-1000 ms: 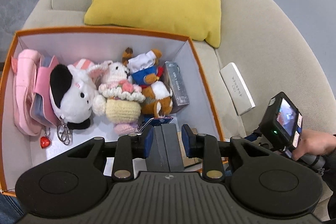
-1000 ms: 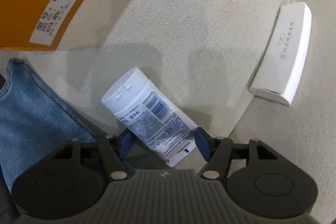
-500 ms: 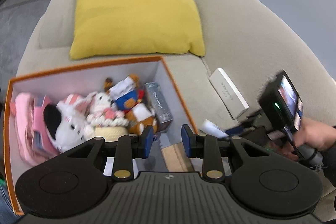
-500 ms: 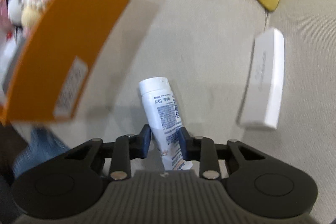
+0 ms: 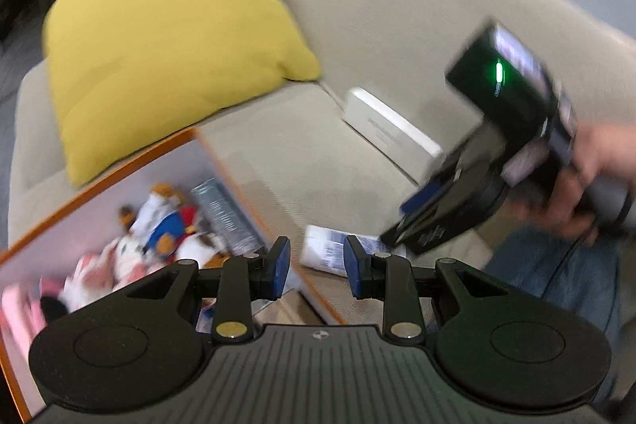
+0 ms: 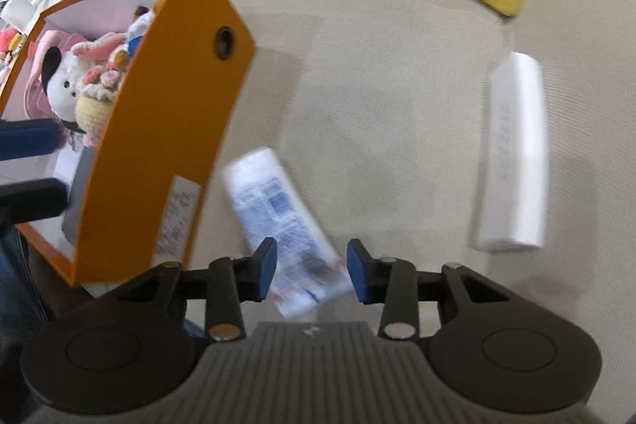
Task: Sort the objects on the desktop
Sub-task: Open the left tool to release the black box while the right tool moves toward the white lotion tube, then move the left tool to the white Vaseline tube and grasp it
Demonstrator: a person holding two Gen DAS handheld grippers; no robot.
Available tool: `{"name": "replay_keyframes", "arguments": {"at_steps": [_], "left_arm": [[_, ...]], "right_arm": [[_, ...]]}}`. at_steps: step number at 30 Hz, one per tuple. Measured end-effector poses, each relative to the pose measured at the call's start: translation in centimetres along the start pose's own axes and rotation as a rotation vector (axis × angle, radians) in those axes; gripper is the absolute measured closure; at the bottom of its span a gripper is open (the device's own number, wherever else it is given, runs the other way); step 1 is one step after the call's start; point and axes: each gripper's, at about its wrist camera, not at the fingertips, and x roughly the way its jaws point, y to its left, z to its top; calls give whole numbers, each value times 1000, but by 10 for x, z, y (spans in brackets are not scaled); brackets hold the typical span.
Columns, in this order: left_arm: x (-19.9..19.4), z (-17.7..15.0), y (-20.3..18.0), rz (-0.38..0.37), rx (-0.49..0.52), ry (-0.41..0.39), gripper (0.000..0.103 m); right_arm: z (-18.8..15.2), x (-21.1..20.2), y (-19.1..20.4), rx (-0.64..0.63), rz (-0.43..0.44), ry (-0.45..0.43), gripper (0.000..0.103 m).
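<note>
A white tube with blue print point(image 6: 284, 221) lies between the pads of my right gripper point(image 6: 312, 271), whose jaws stand wide with gaps on both sides. The tube also shows in the left wrist view point(image 5: 332, 253), beside the orange box point(image 5: 246, 199). My left gripper point(image 5: 316, 263) is open and empty above the box's right wall. The right gripper's body point(image 5: 477, 185) appears at the right of the left wrist view. The orange box point(image 6: 159, 146) holds plush toys point(image 6: 71, 86) and a grey carton point(image 5: 224, 213).
A yellow cushion point(image 5: 159, 46) lies behind the box on the beige sofa point(image 6: 397, 106). A white oblong case point(image 6: 512, 153) lies on the seat at the right. A leg in blue jeans point(image 5: 556, 285) is at the right of the left wrist view.
My right gripper was shut on the tube half a second ago; its jaws now stand apart and the tube looks blurred and tilted. My left gripper has swung right, away from over the box.
</note>
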Motion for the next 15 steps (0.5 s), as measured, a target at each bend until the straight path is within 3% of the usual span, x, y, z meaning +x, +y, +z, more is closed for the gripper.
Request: {"name": "replay_keyframes", "arguments": {"at_steps": [8, 15], "left_arm": [[48, 1, -59, -54, 423, 104, 69], [91, -9, -89, -67, 762, 232, 63]], "right_arm": [[-26, -11, -26, -105, -99, 91, 62], [-36, -7, -37, -132, -26, 92, 62]]}}
